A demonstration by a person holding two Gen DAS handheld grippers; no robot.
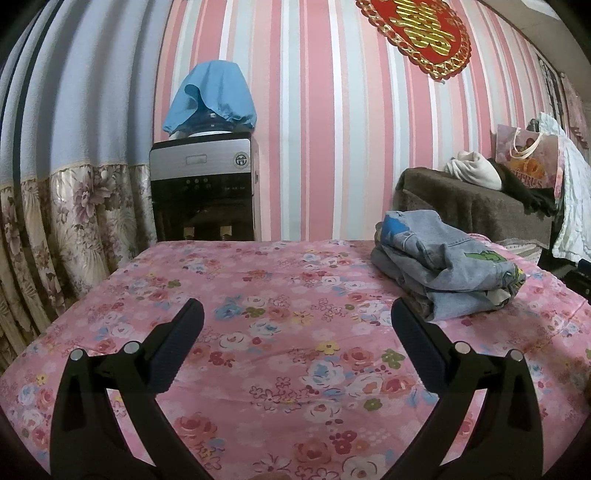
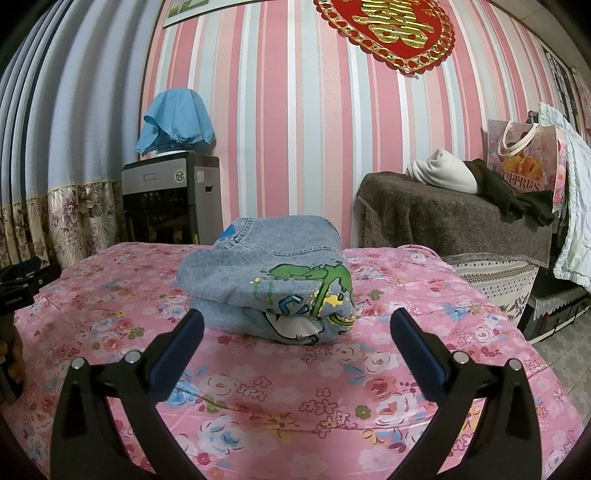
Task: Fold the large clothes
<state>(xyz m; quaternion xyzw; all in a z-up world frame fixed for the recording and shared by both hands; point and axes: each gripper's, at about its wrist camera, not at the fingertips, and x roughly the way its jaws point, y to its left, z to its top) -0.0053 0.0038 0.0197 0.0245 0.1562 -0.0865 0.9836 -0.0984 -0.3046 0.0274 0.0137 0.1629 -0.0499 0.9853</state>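
A folded denim garment point(image 2: 267, 280) with a green cartoon print sits in the centre of the right wrist view, resting on a table covered by a pink floral cloth point(image 2: 258, 398). The right gripper point(image 2: 297, 325) hovers low in that frame with its jaws spread wide and nothing between them; the garment lies just beyond its fingertips, apart from both. In the left wrist view the same garment point(image 1: 447, 264) appears at the middle right of the frame, stacked in several layers. The left gripper point(image 1: 297, 319) is likewise spread wide and empty above bare floral cloth point(image 1: 277, 295), its right finger near the garment's lower edge, though I cannot tell whether they touch. At the far left edge of the right wrist view a dark part of the left gripper point(image 2: 20, 280) shows. Behind the table stands a water dispenser point(image 1: 203, 188) with a blue cloth cover point(image 1: 212, 98) over its bottle, against pink striped wallpaper point(image 1: 332, 129). At the upper right hangs a red and gold ornament point(image 2: 388, 29). At the right, a brown-covered piece of furniture point(image 2: 443, 218) carries a white bundle point(image 2: 445, 171) and a floral shopping bag point(image 2: 524, 162).
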